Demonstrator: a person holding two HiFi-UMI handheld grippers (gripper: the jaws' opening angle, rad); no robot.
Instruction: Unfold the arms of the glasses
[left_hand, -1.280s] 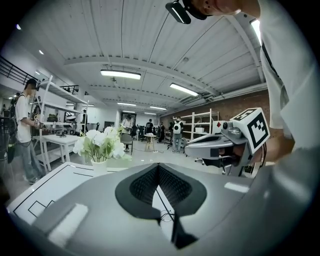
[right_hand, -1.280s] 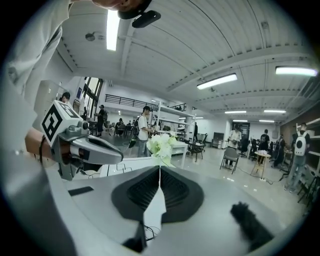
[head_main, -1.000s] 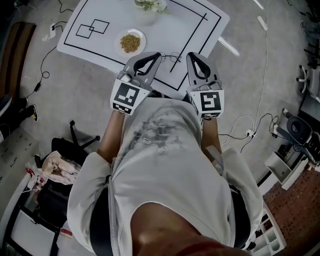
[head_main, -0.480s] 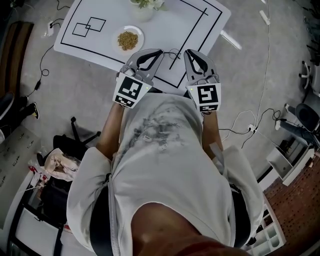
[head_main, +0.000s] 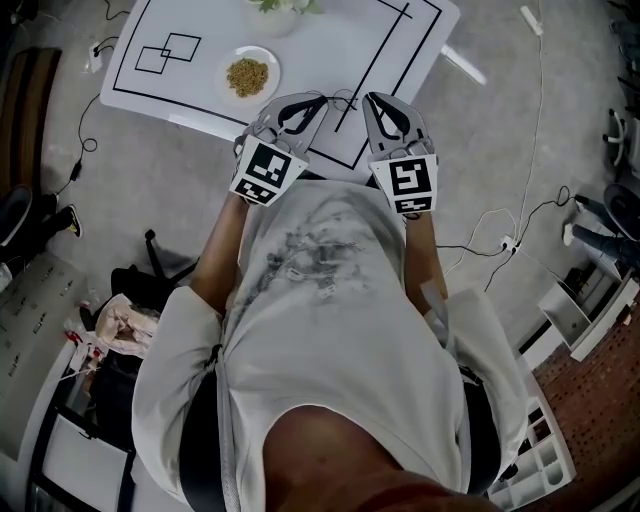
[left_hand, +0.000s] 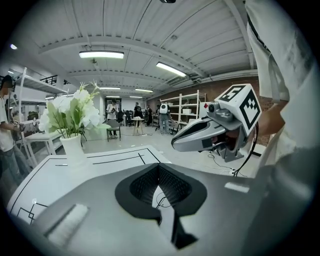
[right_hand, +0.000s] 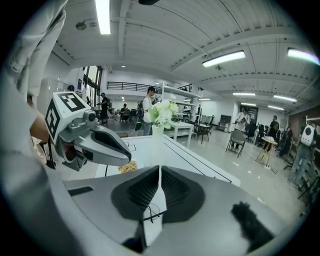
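Head view: a person in a white T-shirt (head_main: 330, 330) brings the left gripper (head_main: 320, 102) and the right gripper (head_main: 372, 100) down side by side to the near edge of a white table (head_main: 190, 100). Over the past second both have sunk and edged forward toward the tabletop. Both pairs of jaws are pressed together at the tips and hold nothing.

The glasses (head_main: 342, 102), a thin dark wire frame, lie on the table just beyond and between the two tips. Neither gripper touches them. In each gripper view they show only as a fine loop through the gap behind the closed tips. They are too small to tell whether the arms are folded.

The drop looks like the end of the approach and not the start of the work. The jaws would have to part before either could take hold of the frame, so the unfolding appears not yet begun.

Farther along the table sits a plate (head_main: 246, 75) of brown grain, well apart from the glasses. Beyond it, at the far edge, stands a vase (head_main: 285, 12) of white flowers.
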